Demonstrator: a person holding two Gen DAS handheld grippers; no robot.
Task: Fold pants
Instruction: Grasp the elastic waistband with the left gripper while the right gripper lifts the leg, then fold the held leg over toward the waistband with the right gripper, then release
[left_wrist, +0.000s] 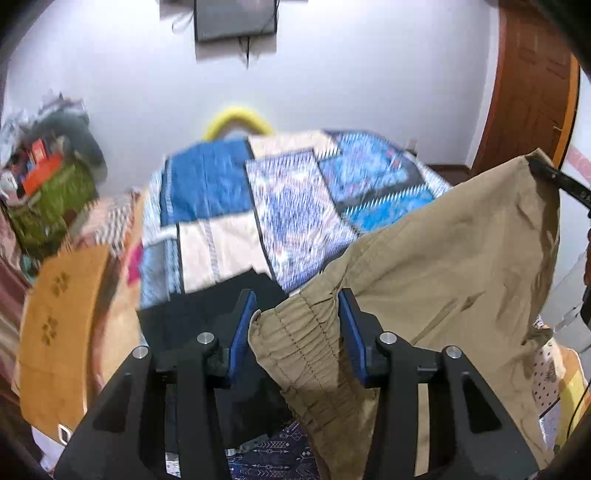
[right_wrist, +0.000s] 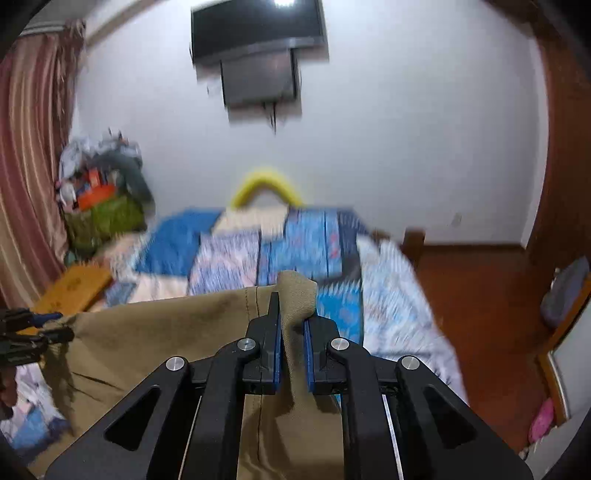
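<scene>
Khaki pants hang stretched in the air above the bed, held at two ends of the waist. My left gripper is shut on the gathered elastic waistband, which fills the gap between its blue pads. In the right wrist view my right gripper is shut on a bunched corner of the pants, and a fold sticks up past its fingertips. The right gripper also shows at the far right of the left wrist view, pinching the cloth's top corner. The left gripper appears at the left edge of the right wrist view.
A bed with a blue patchwork quilt lies below and ahead, with a dark cloth on its near part. A mustard cushion and a pile of clutter sit on the left. A TV hangs on the wall; a wooden floor lies to the right.
</scene>
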